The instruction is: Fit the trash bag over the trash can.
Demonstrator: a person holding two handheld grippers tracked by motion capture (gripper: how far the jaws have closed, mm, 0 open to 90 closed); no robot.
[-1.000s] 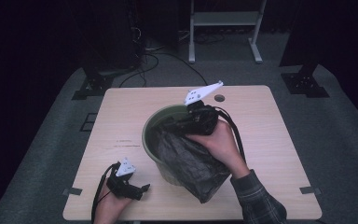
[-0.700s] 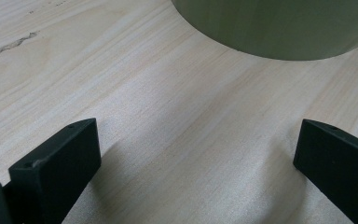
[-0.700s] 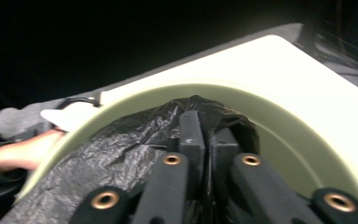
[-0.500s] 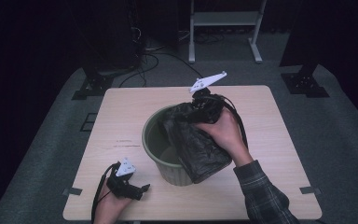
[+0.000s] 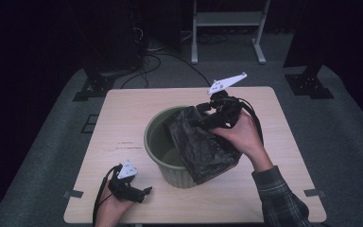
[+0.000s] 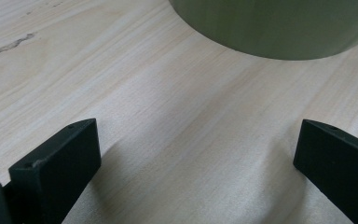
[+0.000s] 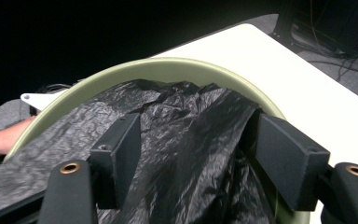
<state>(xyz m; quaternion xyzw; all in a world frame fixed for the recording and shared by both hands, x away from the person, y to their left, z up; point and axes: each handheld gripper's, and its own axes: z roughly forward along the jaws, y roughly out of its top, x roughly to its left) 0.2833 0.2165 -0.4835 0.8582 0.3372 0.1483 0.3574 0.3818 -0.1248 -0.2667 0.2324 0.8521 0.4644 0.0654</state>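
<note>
Lining the bin (image 5: 170,165) with the bag (image 5: 203,146) (draped over its right rim, half inside). Right tool (image 5: 203,113) jaws just opened, bag loose between them. Left tool (image 5: 144,191) wide, idle on tabletop (image 5: 274,189). Next: regrip bag edge, stretch it around rim with 2 tools.

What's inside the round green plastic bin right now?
A crumpled black plastic bag hangs partly inside the round green plastic bin, draped over its right rim. Left of it, bare bin floor shows; whatever lies under the bag is hidden.
</note>
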